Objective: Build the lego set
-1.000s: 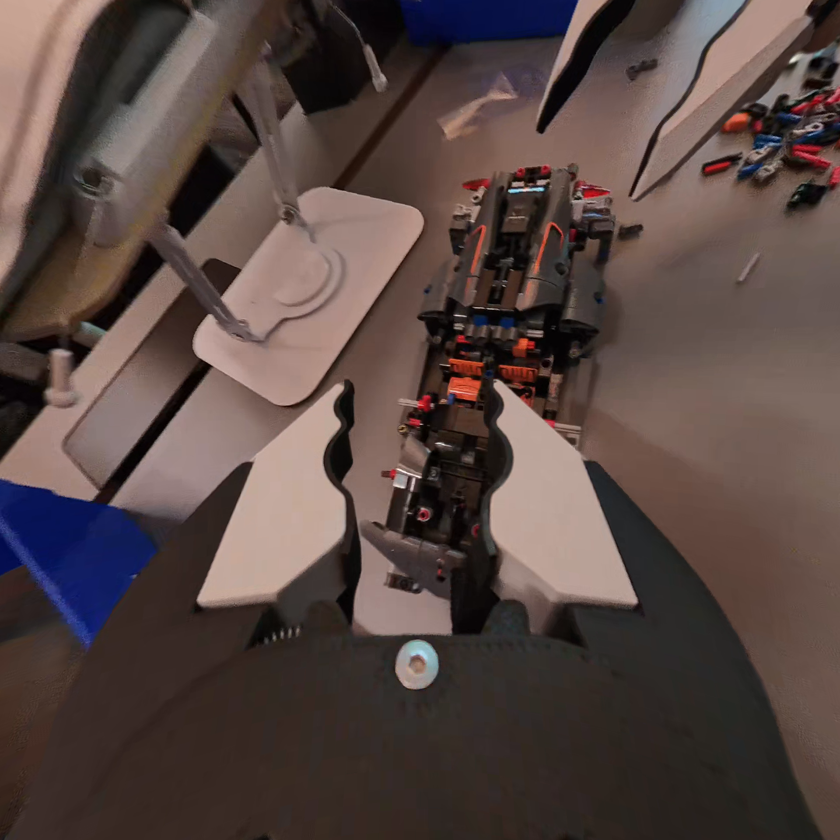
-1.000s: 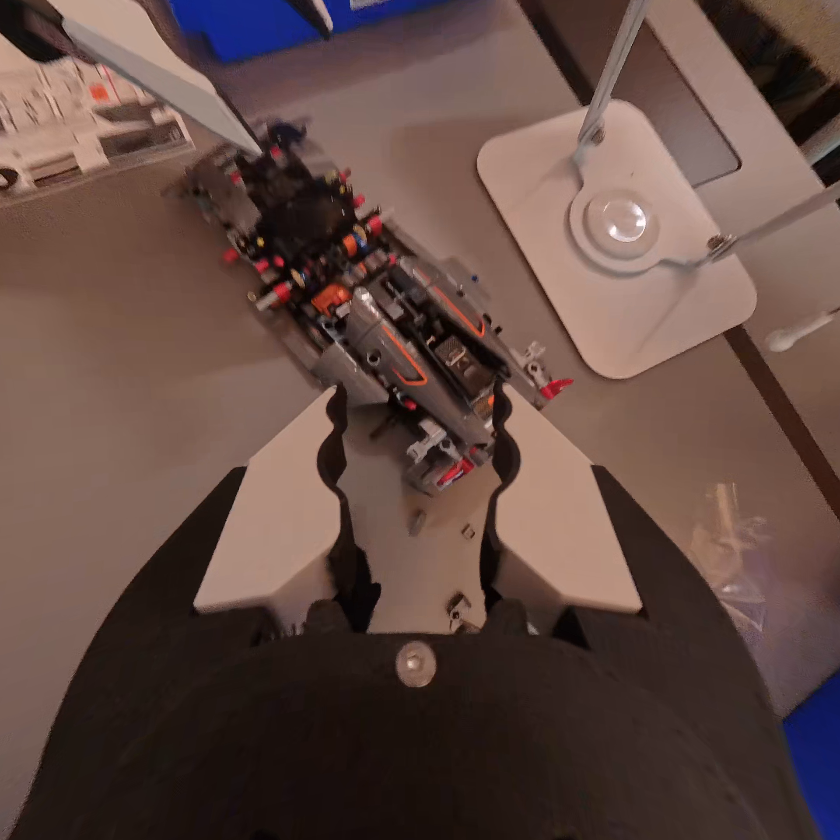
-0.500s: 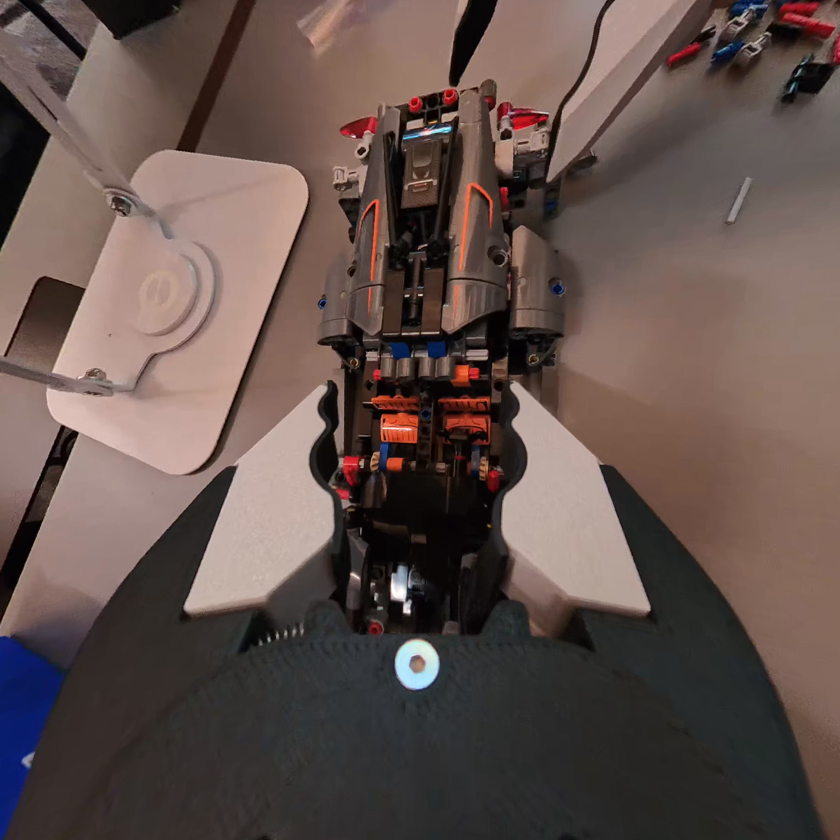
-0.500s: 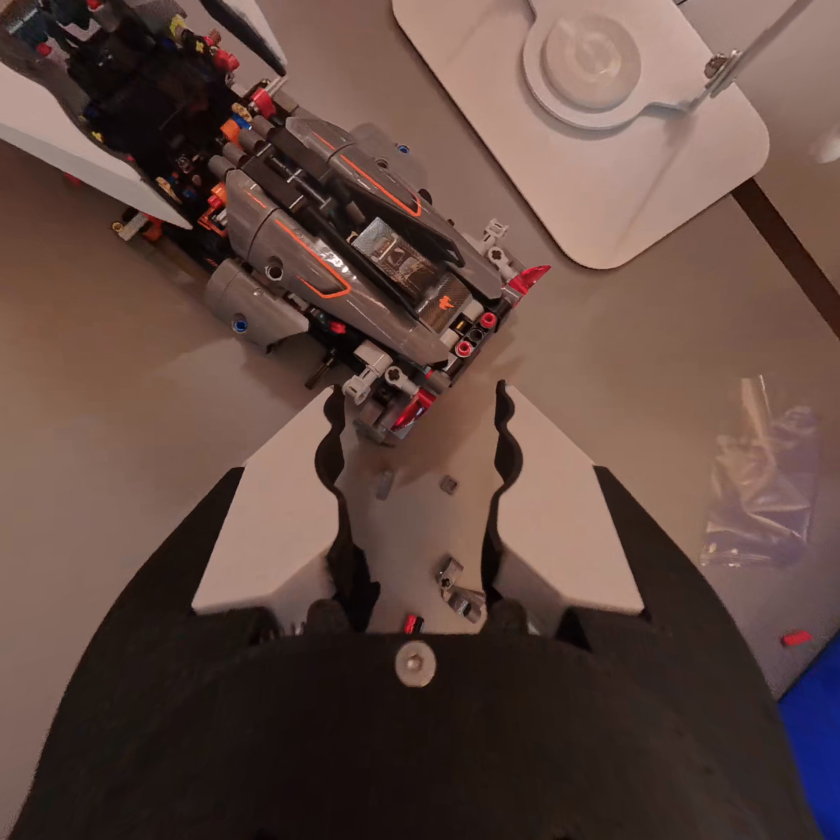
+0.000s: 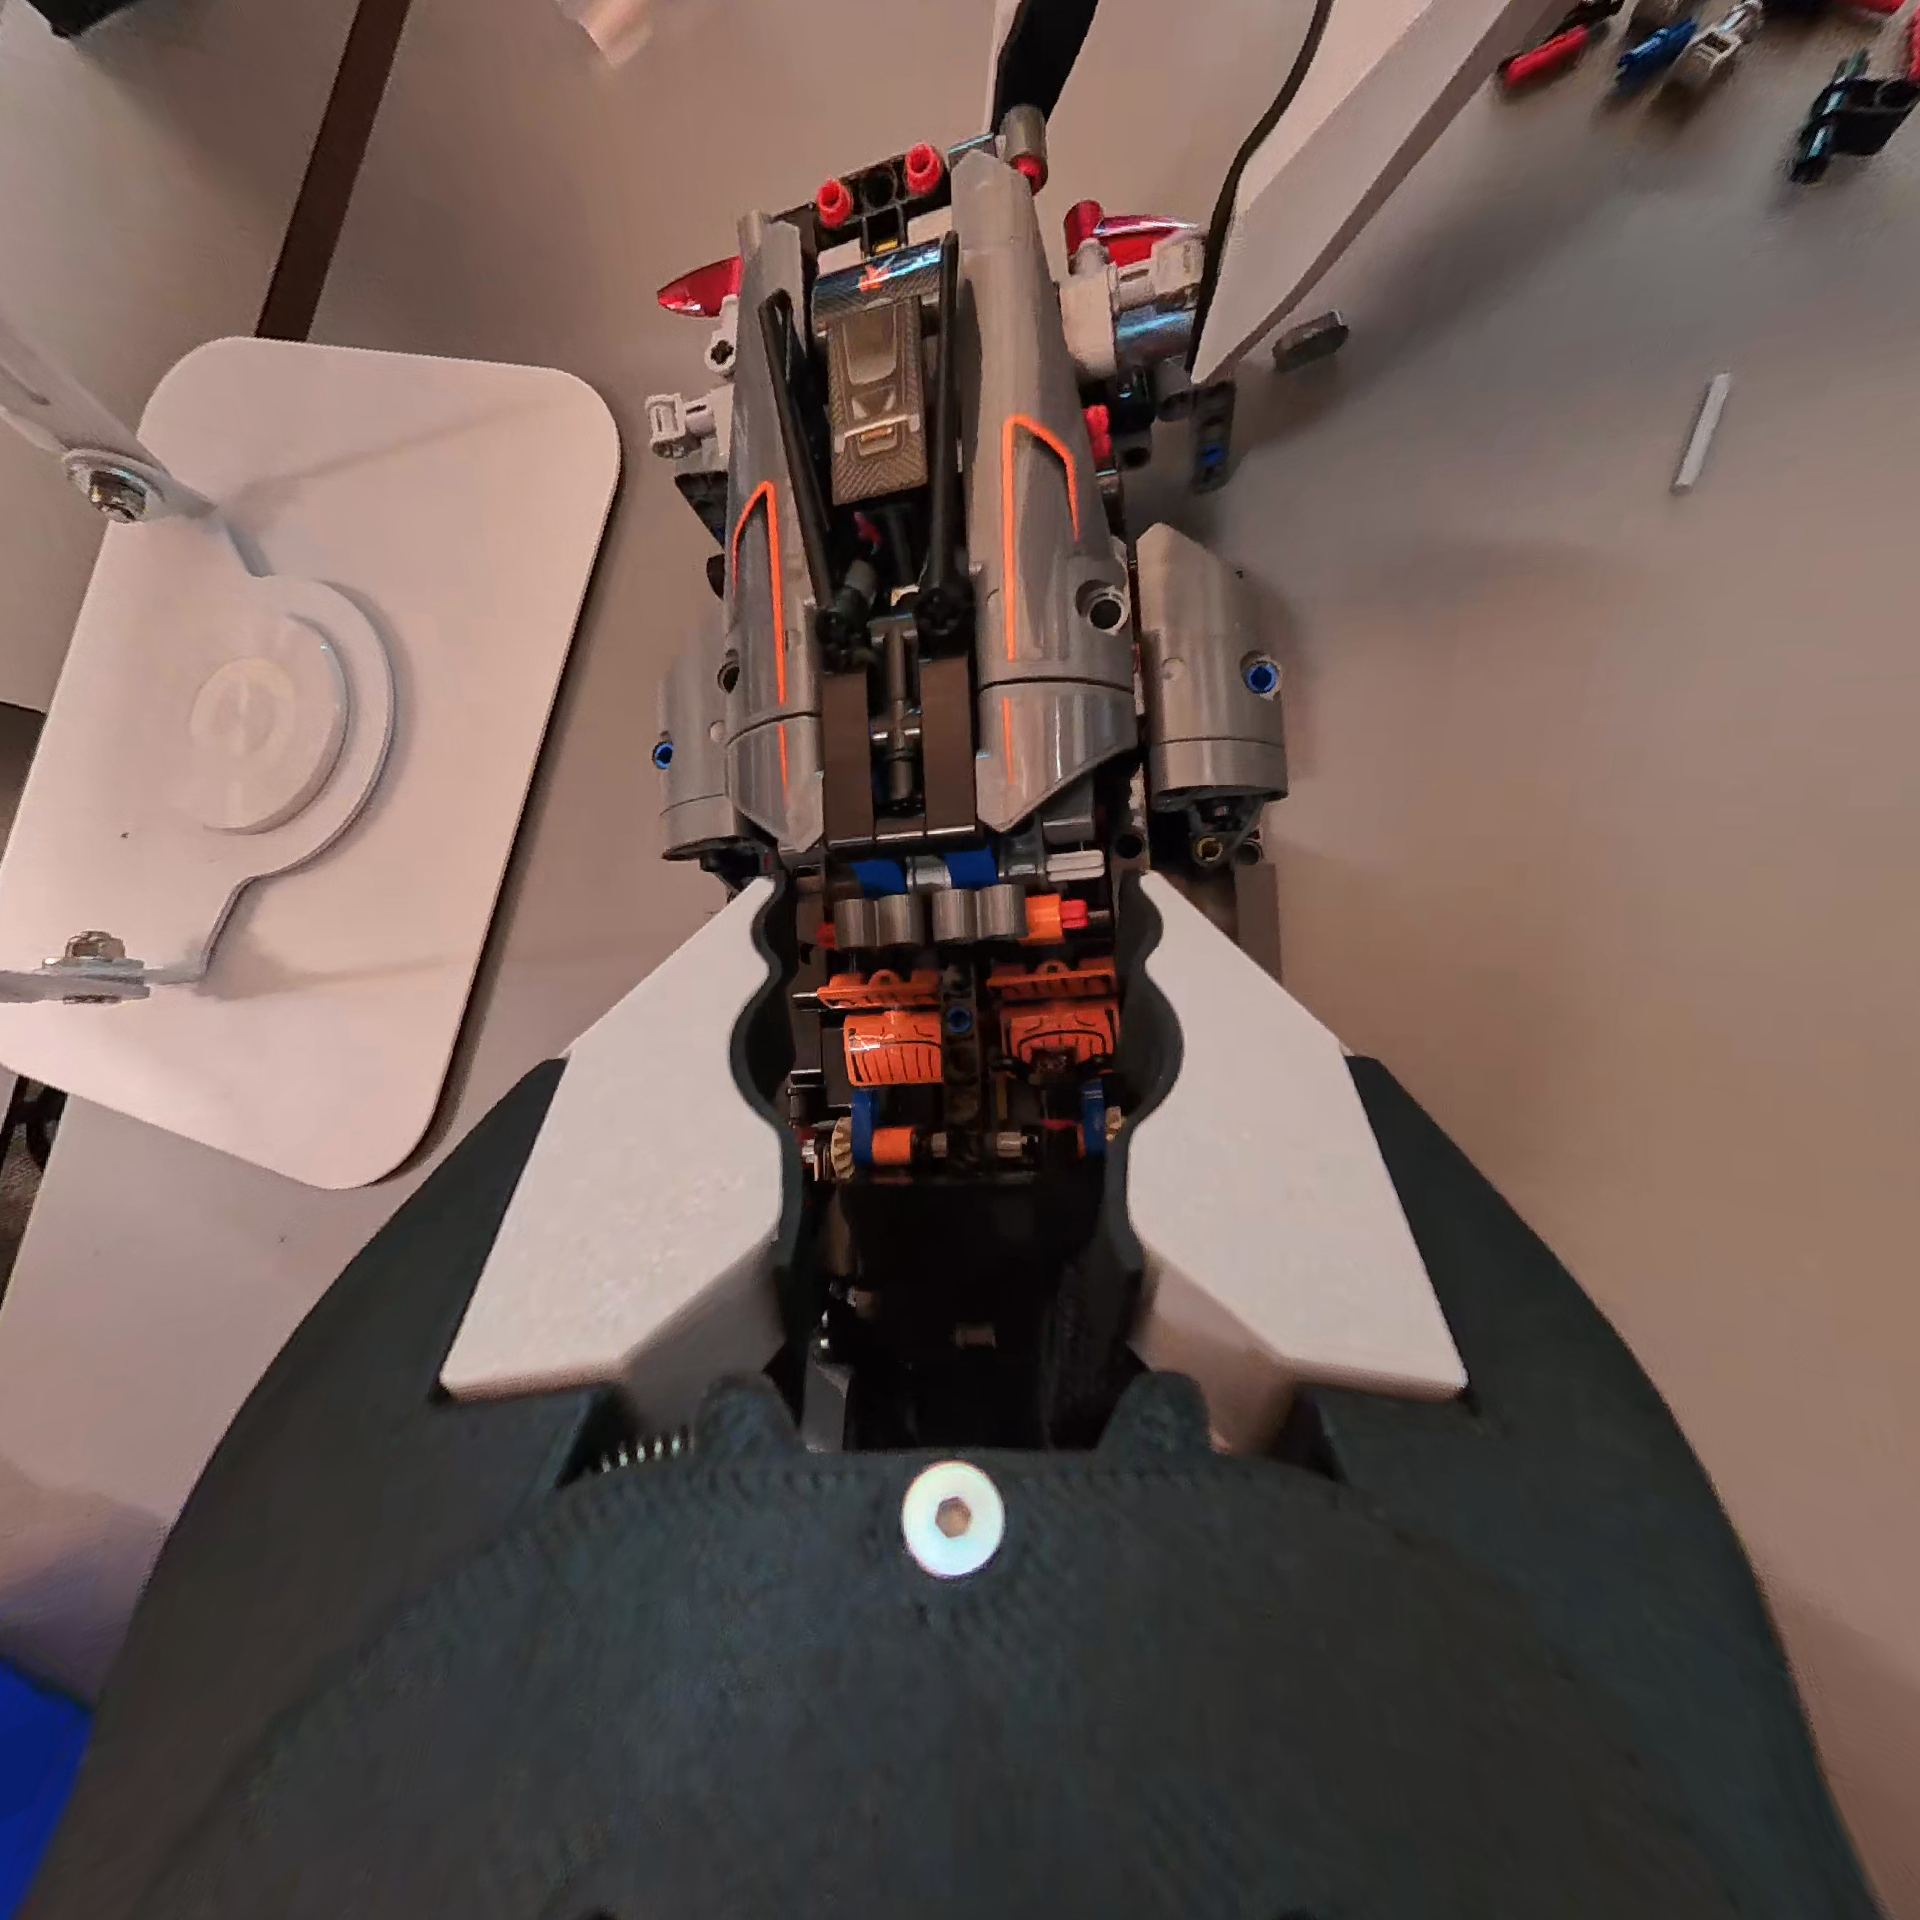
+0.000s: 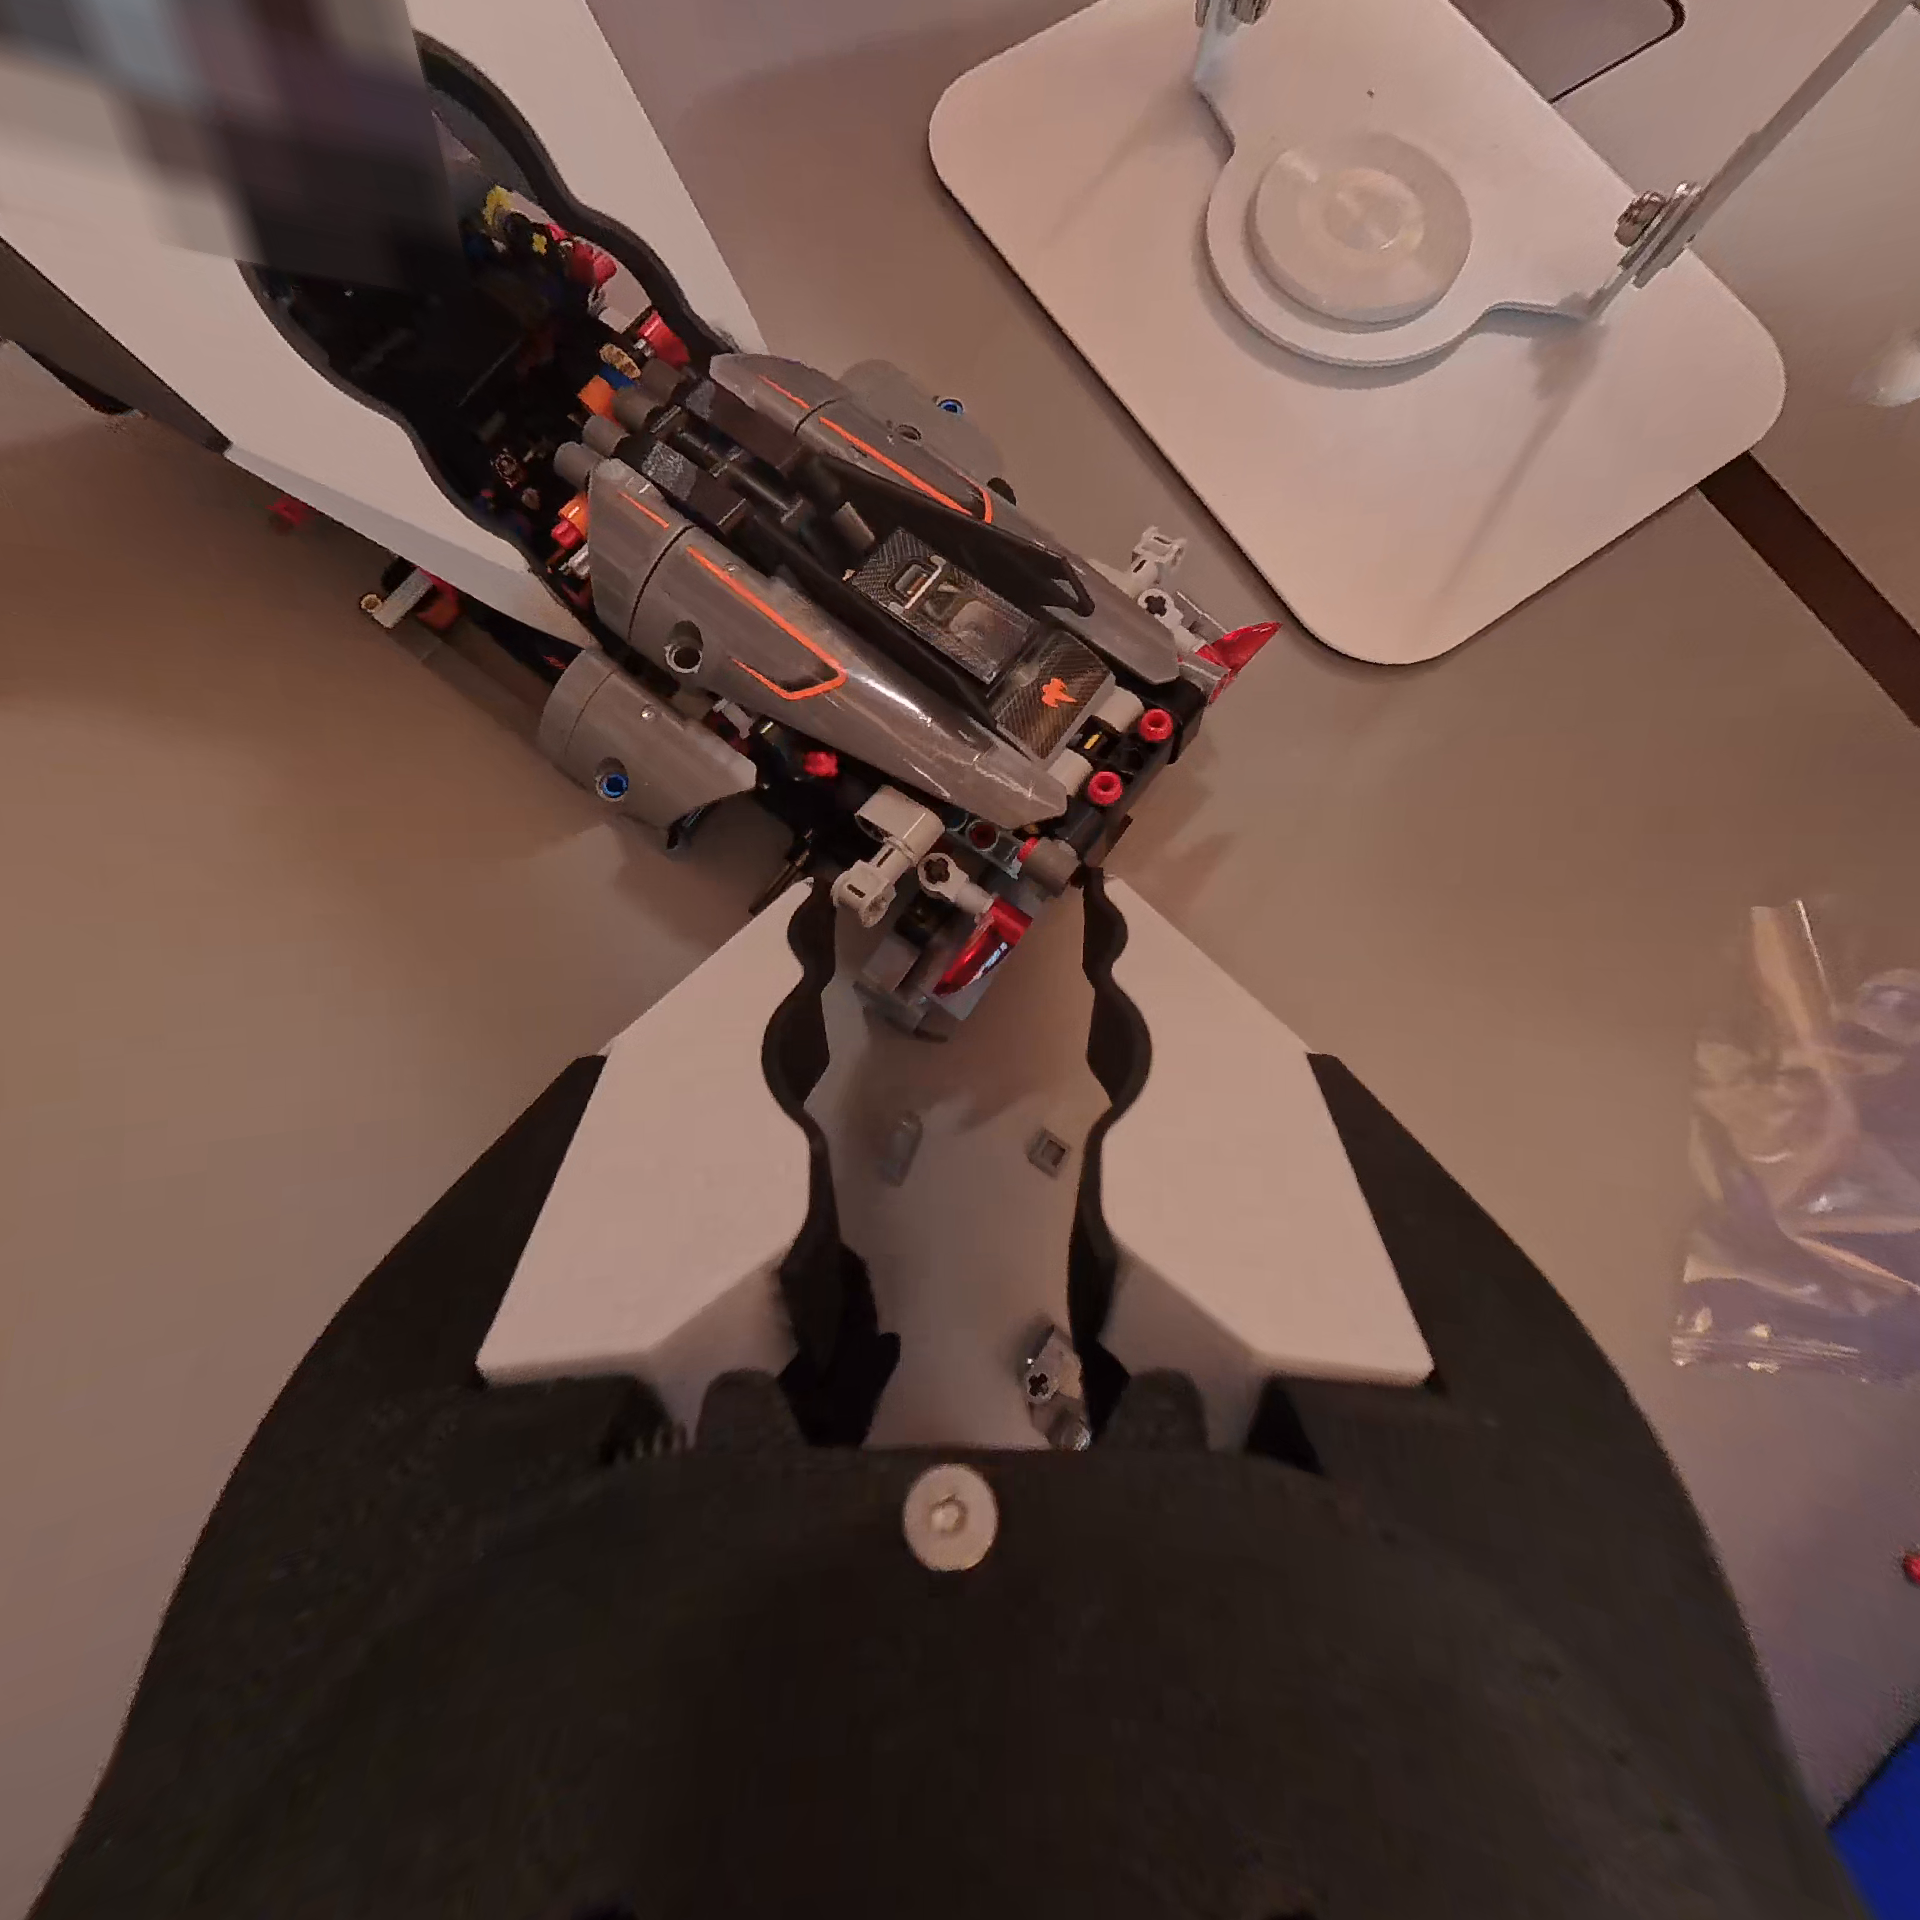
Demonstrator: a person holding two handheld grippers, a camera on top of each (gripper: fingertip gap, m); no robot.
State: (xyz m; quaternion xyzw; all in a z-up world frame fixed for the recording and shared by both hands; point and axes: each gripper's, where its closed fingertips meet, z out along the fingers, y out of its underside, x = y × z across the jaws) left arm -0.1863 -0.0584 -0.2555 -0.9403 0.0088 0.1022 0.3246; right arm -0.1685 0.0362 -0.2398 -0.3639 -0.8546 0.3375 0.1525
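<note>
One lego car (image 5: pixel 940 644) — two grippers — one white stand base (image 5: pixel 312 748), one plastic bag (image 6: pixel 1808 1164).

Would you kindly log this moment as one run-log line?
left tongs: open, straddling lego car | right tongs: open at car's other end | loose pieces on table

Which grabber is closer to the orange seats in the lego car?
Left. The left gripper straddles the lego car with the orange seats right between its fingers. The right gripper sits at the car's far end, by the red tail pieces.
</note>
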